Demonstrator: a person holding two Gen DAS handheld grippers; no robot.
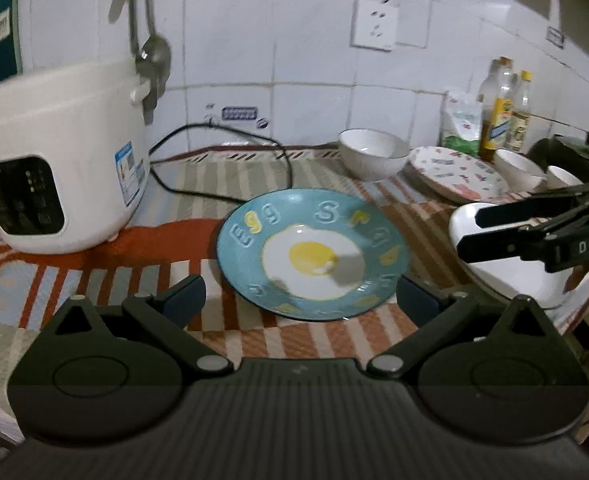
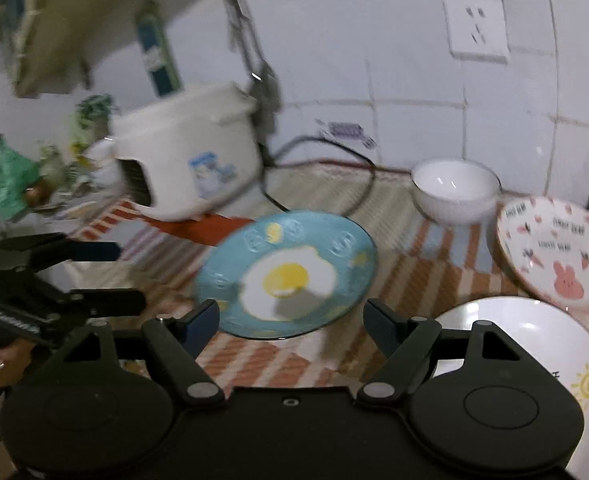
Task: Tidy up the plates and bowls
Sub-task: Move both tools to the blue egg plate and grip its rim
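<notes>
I have both the left gripper [image 1: 300, 300] and right gripper [image 2: 290, 326] spread wide and empty around the blue egg plate [image 1: 313, 254] lying mid-frame on the table [image 1: 94, 276], and I judge a shallow pinch could slip off its thin rim

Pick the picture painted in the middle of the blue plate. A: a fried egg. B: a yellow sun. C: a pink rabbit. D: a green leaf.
A: the blue plate shows a white fried egg with a yellow yolk at its centre.
</notes>
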